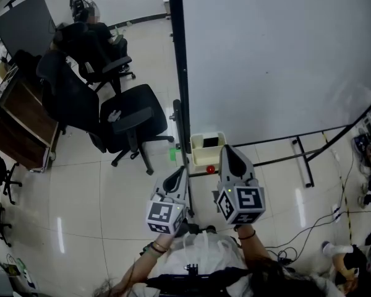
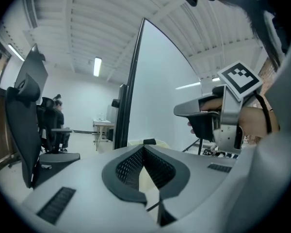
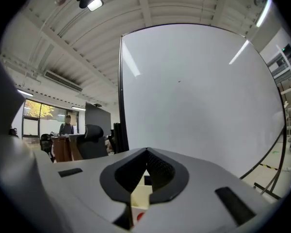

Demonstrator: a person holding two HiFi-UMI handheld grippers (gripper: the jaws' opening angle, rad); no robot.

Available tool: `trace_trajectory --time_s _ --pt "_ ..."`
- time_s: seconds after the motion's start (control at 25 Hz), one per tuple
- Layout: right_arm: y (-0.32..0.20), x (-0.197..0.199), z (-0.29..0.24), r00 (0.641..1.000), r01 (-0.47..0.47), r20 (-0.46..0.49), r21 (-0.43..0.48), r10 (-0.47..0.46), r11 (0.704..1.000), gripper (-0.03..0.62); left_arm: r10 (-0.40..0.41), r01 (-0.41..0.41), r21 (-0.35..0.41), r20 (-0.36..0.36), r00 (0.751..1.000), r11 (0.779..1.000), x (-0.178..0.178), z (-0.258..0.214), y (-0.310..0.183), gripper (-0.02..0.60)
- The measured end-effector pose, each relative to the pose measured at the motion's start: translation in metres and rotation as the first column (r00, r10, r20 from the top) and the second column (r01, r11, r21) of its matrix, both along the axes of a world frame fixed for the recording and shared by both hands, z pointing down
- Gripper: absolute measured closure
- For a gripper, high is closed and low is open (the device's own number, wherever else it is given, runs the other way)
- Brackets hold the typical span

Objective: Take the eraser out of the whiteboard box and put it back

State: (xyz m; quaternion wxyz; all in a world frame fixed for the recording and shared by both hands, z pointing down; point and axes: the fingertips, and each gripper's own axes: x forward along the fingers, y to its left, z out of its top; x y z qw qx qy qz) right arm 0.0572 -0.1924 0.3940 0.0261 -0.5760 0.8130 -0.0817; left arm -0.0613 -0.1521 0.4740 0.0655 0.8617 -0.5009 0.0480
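Note:
A pale yellow box (image 1: 201, 156) hangs at the lower left corner of the whiteboard (image 1: 278, 54), with the dark eraser (image 1: 211, 142) lying in it. A small red object (image 1: 210, 169) sits just below the box. My right gripper (image 1: 230, 151) is shut and empty, its tip just right of the box. In the right gripper view the jaws (image 3: 147, 152) meet, and the box (image 3: 140, 197) and eraser (image 3: 148, 180) show beyond them. My left gripper (image 1: 176, 178) is held lower left of the box, its jaws (image 2: 144, 148) together with nothing between them.
The whiteboard's black frame post (image 1: 176, 60) stands left of the box and its stand legs (image 1: 302, 159) spread on the floor to the right. Black office chairs (image 1: 127, 119) and a seated person (image 1: 89, 33) are at the left, near a wooden desk (image 1: 21, 119). Cables (image 1: 297, 249) lie bottom right.

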Motion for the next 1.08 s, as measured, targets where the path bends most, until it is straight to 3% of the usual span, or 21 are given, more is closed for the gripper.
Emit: trace_trajectory --time_s 0.24,0.72,1.08 --pt "0.012 -0.013 0.026 0.997 0.073 -0.016 -0.101 -0.075 0.992 0.594 0.040 -0.040 -0.001 0.000 0.999 0.999 0.011 -0.003 0.002 0.597" --pt "0.016 -0.026 0.036 0.990 0.102 -0.080 -0.131 -0.113 0.986 0.594 -0.016 0.016 0.012 0.005 1.000 1.000 -0.006 -0.002 0.005 0.597" --pt "0.019 -0.022 0.035 0.991 0.093 -0.083 -0.142 -0.105 0.985 0.594 0.013 -0.013 0.006 -0.001 1.000 1.000 0.001 -0.004 0.009 0.597"
